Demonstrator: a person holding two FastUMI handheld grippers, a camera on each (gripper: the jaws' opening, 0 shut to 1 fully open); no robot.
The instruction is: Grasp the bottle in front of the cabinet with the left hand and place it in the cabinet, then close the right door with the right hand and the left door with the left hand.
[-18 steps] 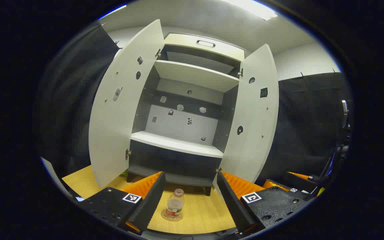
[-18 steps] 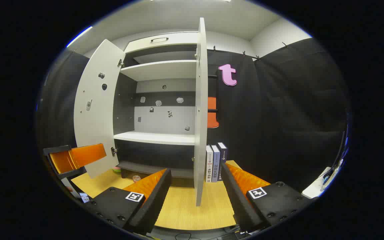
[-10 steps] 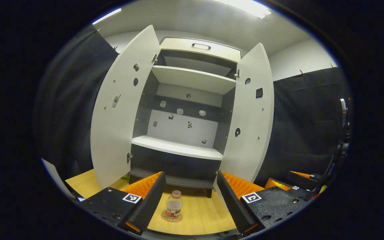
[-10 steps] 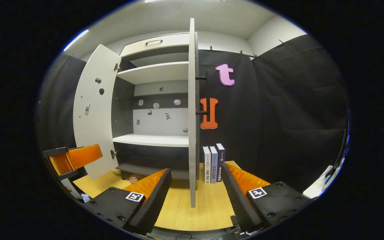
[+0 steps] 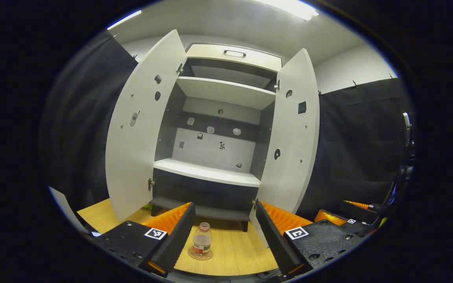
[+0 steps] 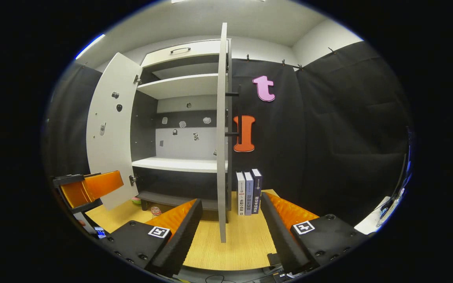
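Drifting back a little, the left gripper (image 5: 222,236), fingers apart and empty, is facing the upright bottle (image 5: 201,245) standing dead ahead near the tabletop's (image 5: 234,251) front edge, before the open cabinet (image 5: 210,173).

The left gripper (image 5: 223,232) is held low with its jaws spread wide and nothing between them. The right gripper (image 6: 230,228) is likewise spread wide and empty.
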